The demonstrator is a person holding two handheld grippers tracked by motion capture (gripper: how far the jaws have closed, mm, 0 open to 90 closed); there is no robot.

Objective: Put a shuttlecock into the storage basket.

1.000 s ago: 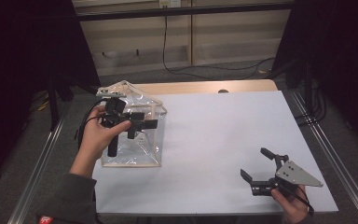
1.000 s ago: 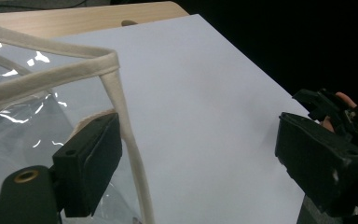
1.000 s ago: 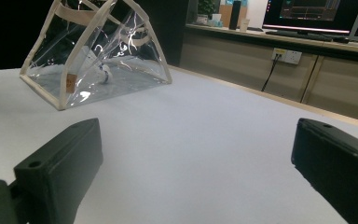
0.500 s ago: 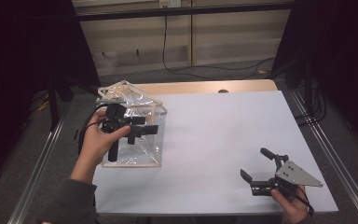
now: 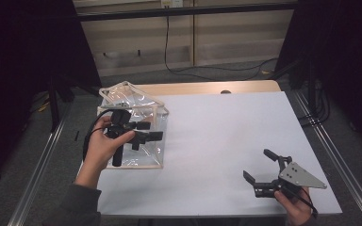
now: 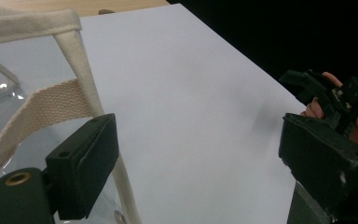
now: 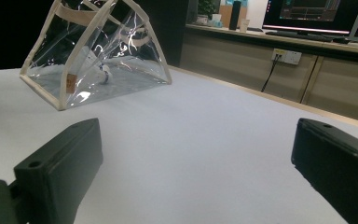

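A clear plastic bag [image 5: 136, 106] with beige canvas trim lies at the table's left side. Just above its right half, a hand holds my left gripper [image 5: 150, 131] with the jaws pointing right, open and gripping nothing. In the left gripper view a beige strap [image 6: 72, 65] of the bag runs close along the left jaw without being pinched, and the left gripper [image 6: 200, 172] looks across bare table. My right gripper [image 5: 259, 165] rests open at the near right corner, held by the other hand. In the right gripper view the right gripper [image 7: 200, 177] faces the bag [image 7: 93, 56], which is far off.
The white table top [image 5: 226, 132] stretches between the bag and the right gripper. A wooden strip [image 5: 207, 88] edges the far side. Metal rails [image 5: 332, 155] run along both sides. The right hand's gripper [image 6: 328, 93] appears far off in the left gripper view.
The left gripper has shifted a little to the right and toward the near side over the bag. The right gripper has stayed put.
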